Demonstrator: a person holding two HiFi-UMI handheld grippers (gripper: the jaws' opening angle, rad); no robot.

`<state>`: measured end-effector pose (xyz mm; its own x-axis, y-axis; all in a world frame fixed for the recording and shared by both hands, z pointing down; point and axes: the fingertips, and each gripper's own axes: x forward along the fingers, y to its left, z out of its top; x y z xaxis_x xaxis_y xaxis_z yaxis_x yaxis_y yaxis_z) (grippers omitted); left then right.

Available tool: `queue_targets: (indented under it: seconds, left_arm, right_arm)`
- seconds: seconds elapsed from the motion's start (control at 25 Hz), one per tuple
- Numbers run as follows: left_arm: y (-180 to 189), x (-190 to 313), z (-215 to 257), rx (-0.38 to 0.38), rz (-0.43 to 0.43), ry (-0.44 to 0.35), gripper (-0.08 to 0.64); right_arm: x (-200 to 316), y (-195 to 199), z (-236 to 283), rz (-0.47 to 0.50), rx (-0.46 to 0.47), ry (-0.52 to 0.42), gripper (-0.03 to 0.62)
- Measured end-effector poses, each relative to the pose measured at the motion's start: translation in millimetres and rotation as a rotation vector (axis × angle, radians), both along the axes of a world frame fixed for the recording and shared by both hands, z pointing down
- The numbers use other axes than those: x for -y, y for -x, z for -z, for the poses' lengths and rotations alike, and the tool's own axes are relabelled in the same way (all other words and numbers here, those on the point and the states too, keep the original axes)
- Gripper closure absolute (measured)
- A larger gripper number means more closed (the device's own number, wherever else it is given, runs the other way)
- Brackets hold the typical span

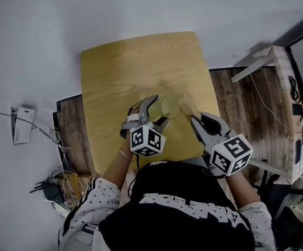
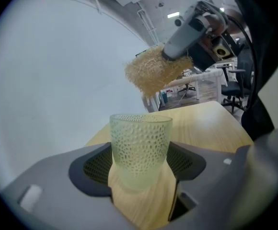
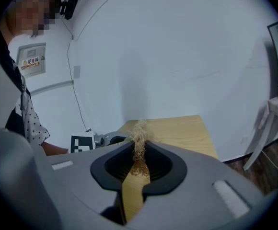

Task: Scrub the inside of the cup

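Note:
A pale green dimpled glass cup (image 2: 140, 150) stands upright on the wooden table, held between the jaws of my left gripper (image 2: 141, 169), which is shut on it. From above the cup (image 1: 168, 105) shows just beyond the left gripper (image 1: 156, 113). My right gripper (image 1: 194, 118) is shut on a tan fibrous loofah scrubber (image 1: 186, 105), which hangs beside and above the cup's right rim. In the left gripper view the scrubber (image 2: 153, 72) hovers above the cup's mouth, outside it. In the right gripper view, scrubber fibres (image 3: 139, 145) are pinched between the right gripper's (image 3: 140, 163) jaws.
The small wooden table (image 1: 125, 67) has its edges close on all sides. A white table frame (image 1: 266, 61) stands at the right. Cables and a power strip (image 1: 52, 184) lie on the floor at the left.

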<state>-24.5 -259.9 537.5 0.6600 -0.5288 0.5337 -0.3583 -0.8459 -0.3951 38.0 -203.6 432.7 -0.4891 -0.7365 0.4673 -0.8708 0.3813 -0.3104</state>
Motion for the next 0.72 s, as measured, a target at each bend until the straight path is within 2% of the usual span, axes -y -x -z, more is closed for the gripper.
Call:
queue_targets:
  seconds: [0.24, 0.72]
  left_arm:
    - [0.7, 3.1, -14.9, -0.061, 0.019, 0.097, 0.204]
    - [-6.1, 11.9, -22.7, -0.196, 0.067, 0.212, 0.204]
  right_arm:
    - [6.6, 4.9, -1.7, -0.002, -0.100, -0.040, 0.517]
    - [18.6, 1.3, -5.1, -0.032, -0.110, -0.026, 0.517]
